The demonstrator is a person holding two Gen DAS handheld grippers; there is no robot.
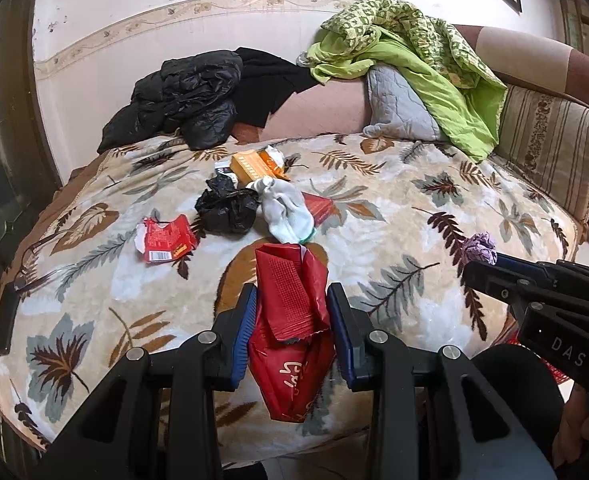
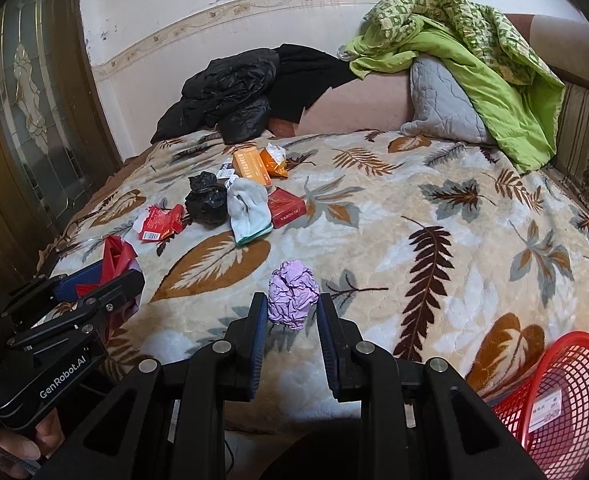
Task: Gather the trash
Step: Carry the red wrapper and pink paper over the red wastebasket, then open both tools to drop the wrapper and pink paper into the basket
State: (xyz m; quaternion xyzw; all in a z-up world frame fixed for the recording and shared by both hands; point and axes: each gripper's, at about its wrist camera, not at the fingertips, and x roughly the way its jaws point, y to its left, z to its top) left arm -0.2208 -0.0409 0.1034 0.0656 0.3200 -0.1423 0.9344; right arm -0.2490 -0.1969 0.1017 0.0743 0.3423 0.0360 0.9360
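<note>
My left gripper [image 1: 292, 300] is shut on a crumpled red wrapper [image 1: 290, 328] and holds it over the front of the leaf-patterned blanket [image 1: 394, 216]. My right gripper [image 2: 290, 304] is shut on a crumpled purple paper ball [image 2: 293, 294], also seen at the right of the left wrist view [image 1: 480, 247]. On the blanket lie a torn red packet [image 1: 166, 238], a black plastic bag [image 1: 227, 206], a white sock [image 1: 288, 210], an orange box [image 1: 254, 164] and a red cigarette pack [image 2: 287, 207]. A red mesh basket [image 2: 562, 396] stands at the lower right.
A black jacket [image 1: 182, 100], a grey pillow [image 1: 402, 108] and a green quilt [image 1: 422, 64] are piled at the back by the wall. A glass-panelled door [image 2: 26, 112] stands to the left. A dark phone [image 1: 4, 318] lies at the blanket's left edge.
</note>
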